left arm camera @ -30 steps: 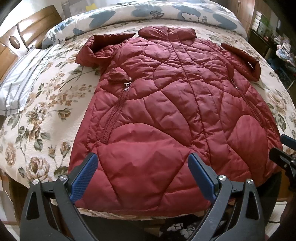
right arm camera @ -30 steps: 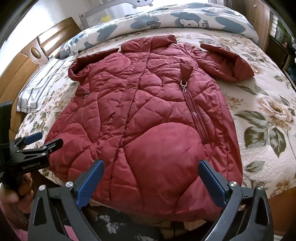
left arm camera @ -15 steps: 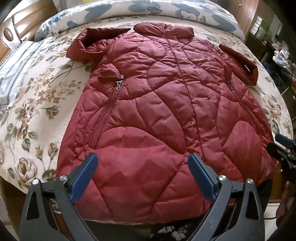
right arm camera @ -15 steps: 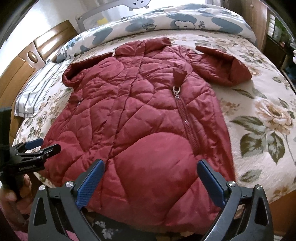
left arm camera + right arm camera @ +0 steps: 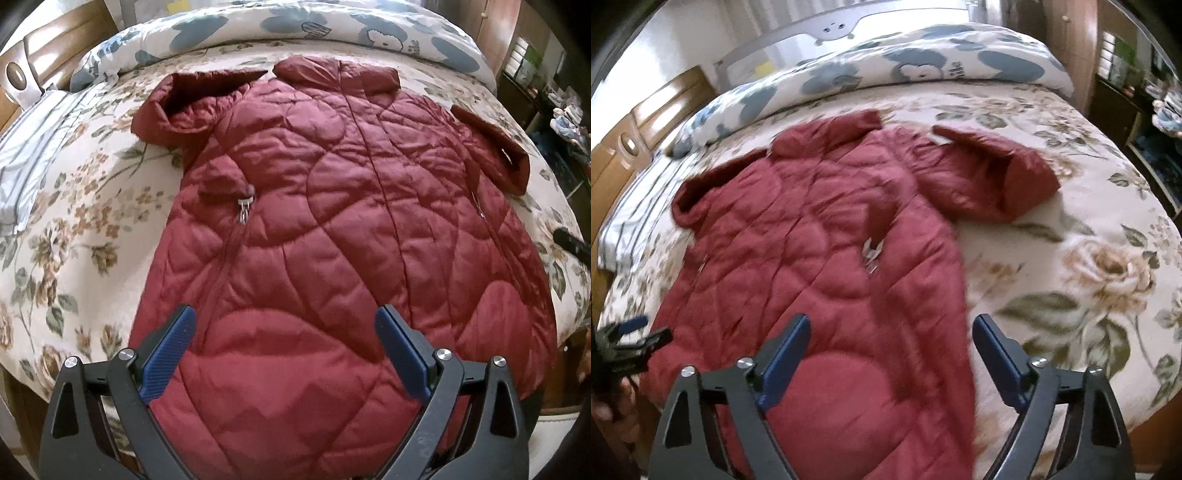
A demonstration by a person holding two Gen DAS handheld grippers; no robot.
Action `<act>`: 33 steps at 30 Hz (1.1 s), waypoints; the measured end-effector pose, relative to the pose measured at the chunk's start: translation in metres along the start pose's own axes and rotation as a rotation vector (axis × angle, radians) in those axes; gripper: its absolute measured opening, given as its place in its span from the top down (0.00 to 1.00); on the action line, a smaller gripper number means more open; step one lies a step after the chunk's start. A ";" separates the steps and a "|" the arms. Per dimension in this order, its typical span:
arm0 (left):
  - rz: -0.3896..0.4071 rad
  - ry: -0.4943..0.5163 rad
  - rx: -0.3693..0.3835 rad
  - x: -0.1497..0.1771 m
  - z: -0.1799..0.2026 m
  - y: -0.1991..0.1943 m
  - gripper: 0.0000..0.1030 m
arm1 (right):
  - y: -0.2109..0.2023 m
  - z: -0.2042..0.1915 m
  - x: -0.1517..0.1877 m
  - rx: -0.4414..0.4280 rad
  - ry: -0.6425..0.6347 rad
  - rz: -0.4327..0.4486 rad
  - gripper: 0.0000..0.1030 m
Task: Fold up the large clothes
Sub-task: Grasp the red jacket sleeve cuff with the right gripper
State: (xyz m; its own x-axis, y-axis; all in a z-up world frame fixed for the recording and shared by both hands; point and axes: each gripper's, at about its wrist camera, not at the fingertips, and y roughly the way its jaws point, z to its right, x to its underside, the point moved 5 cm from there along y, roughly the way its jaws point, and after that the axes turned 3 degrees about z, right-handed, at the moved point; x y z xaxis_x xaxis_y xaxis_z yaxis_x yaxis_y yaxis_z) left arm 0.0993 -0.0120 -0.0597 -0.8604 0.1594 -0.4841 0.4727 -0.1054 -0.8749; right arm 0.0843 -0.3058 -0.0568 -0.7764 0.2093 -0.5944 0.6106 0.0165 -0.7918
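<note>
On the flowered bed (image 5: 74, 236): red coat (image 5: 332, 240) flat, collar far, hem near, lengthwise. Left gripper (image 5: 284, 354) wide open above hem, empty. Right gripper (image 5: 890, 358) closing over right hem, gripping nothing.

1. The dark red quilted puffer coat (image 5: 798, 266) is motion-blurred in the right wrist view; its hem is cut off by the bottom edge.
2. The black two-finger right gripper (image 5: 570, 243) is cut off at the left wrist view's right edge.
3. The cluttered dark shelf (image 5: 554, 110) contents are too small to identify.
</note>
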 end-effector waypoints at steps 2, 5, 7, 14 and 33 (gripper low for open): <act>-0.015 0.009 -0.019 -0.007 -0.001 0.005 0.04 | 0.006 0.014 -0.014 0.027 0.011 -0.004 0.20; -0.014 0.010 -0.025 -0.018 -0.002 0.009 0.04 | 0.016 0.038 -0.039 0.060 0.041 0.001 0.21; -0.014 0.009 -0.028 -0.025 -0.001 0.011 0.04 | 0.026 0.050 -0.054 0.063 0.061 0.011 0.22; -0.021 0.005 -0.039 -0.035 0.000 0.020 0.04 | 0.067 0.083 -0.109 0.152 0.040 0.029 0.25; -0.052 -0.110 0.015 -0.044 -0.017 0.051 0.04 | 0.162 0.115 -0.146 0.241 -0.006 -0.041 0.83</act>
State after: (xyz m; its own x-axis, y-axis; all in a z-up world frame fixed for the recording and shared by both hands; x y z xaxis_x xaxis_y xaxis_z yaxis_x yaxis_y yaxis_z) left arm 0.1647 -0.0080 -0.0834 -0.8997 0.0562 -0.4328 0.4248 -0.1147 -0.8980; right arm 0.2787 -0.4459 -0.1149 -0.8013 0.2072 -0.5612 0.5242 -0.2089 -0.8256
